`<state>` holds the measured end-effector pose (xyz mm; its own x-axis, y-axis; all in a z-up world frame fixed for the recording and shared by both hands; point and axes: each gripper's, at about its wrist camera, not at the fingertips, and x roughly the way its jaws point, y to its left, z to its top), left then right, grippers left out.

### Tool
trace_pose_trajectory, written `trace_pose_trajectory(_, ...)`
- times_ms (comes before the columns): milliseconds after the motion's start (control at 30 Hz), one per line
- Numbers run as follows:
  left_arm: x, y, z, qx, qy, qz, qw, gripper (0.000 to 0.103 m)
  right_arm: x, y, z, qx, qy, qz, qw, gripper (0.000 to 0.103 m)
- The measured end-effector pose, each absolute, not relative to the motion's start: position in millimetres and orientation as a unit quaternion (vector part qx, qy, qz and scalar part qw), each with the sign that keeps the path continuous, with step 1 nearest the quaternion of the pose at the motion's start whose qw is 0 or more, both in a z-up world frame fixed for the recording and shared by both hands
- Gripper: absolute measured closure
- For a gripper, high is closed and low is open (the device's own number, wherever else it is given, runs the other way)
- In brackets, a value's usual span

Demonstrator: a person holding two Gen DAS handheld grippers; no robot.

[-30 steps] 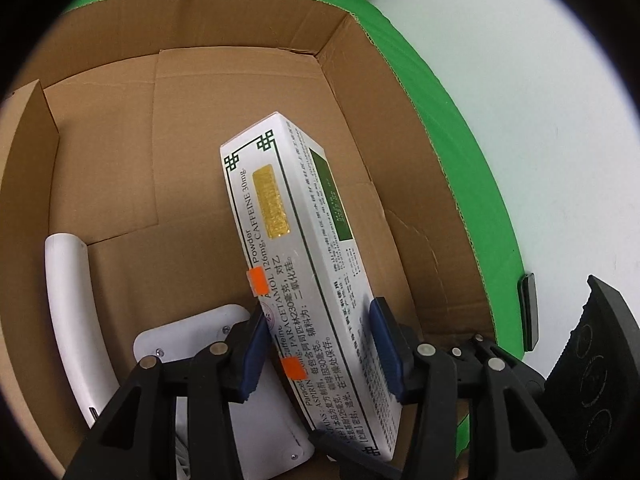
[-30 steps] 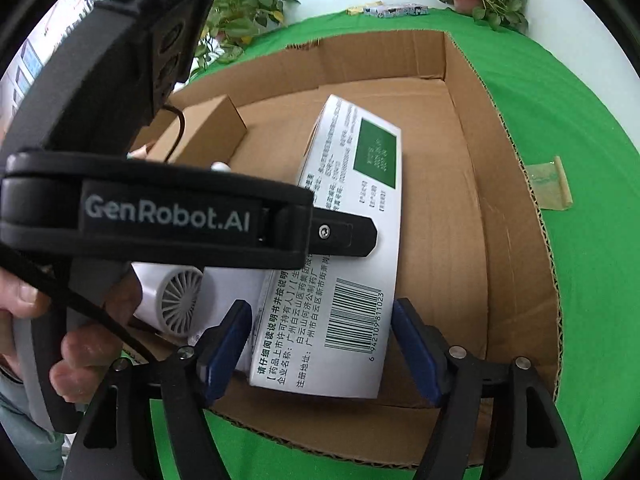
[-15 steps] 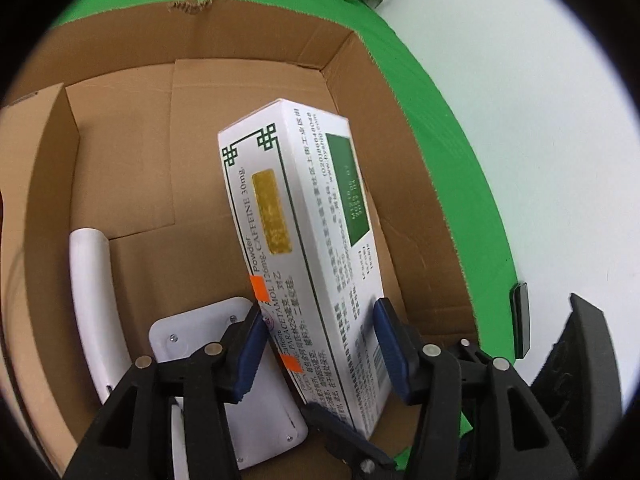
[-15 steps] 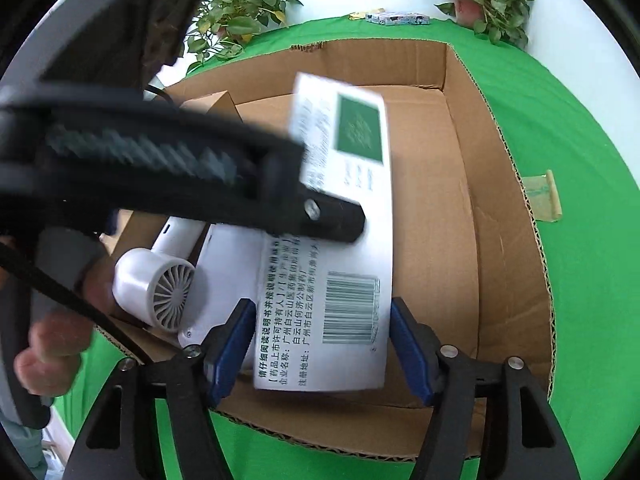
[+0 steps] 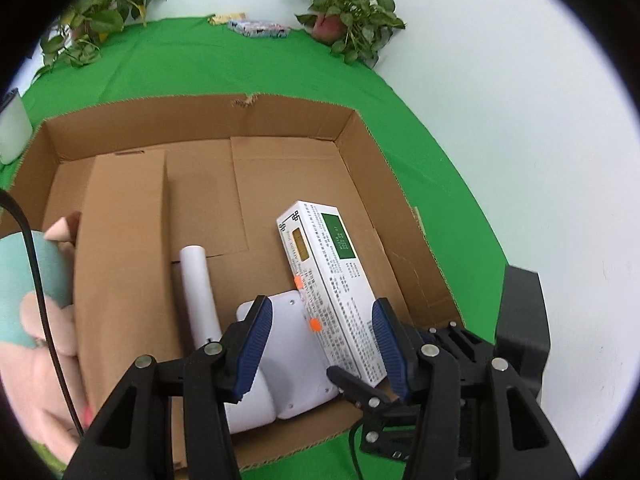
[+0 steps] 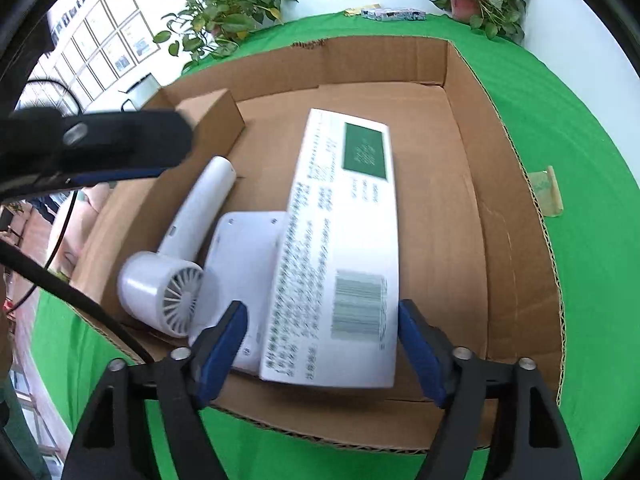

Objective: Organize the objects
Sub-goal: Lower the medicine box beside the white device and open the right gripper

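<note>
A long white medicine box [image 5: 332, 280] with a green panel lies in the open cardboard box [image 5: 200, 112], its left edge resting on a flat white device [image 5: 296, 360]. My left gripper [image 5: 320, 344] hangs open above the near end of the medicine box, its pads clear of it. In the right wrist view the medicine box [image 6: 340, 260] looks blurred between the jaws of my right gripper [image 6: 320, 340]. Those jaws are opening. The left pad stands off the medicine box, the right pad sits at its edge.
A white hand-held dryer [image 6: 168, 288] lies left of the flat device [image 6: 244, 260]. A tall brown carton [image 5: 120, 260] stands at the box's left side, with a person's hand [image 5: 40, 340] beside it. Green cloth [image 6: 580, 160] surrounds the box. Potted plants [image 5: 348, 20] and small packets [image 5: 258, 28] sit at the back.
My left gripper has risen and drawn back from the medicine box. The right jaws have widened. The medicine box has dropped lower into the cardboard box.
</note>
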<state>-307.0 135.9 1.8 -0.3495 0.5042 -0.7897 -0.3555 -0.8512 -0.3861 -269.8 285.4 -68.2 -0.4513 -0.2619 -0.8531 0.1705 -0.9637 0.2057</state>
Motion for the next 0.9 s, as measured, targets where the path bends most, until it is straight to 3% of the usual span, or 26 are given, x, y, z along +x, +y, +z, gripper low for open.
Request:
trace_pose_trajectory(133, -292, 113, 15, -0.487, -0.075, 0.832, 0.256, 0.052, -278, 290, -59, 0.494, -0.057, -0.857, 0.134, 0.025)
trace_pose_trajectory(200, -291, 110, 11, -0.482, -0.078, 0.836, 0.25, 0.052, -288, 293, -59, 0.494, -0.053, -0.858, 0.131, 0.035)
trace_pose_trajectory(233, -287, 103, 10, -0.481, -0.08, 0.838, 0.247, 0.052, -296, 295, -61, 0.498, -0.046, -0.857, 0.125, 0.046)
trace_pose_trajectory(367, -269, 77, 13, -0.478, -0.091, 0.841, 0.239, 0.052, -308, 286, -69, 0.496, -0.026, -0.86, 0.116, 0.049)
trace_pose_trajectory(733, -242, 50, 1, -0.43, -0.065, 0.886, 0.159, 0.052, -299, 253, -78, 0.498, 0.075, -0.863, 0.024, 0.05)
trace_pose_trajectory(900, -225, 39, -10, -0.4, -0.038, 0.909, 0.108, 0.051, -293, 237, -77, 0.498, 0.075, -0.863, 0.031, 0.043)
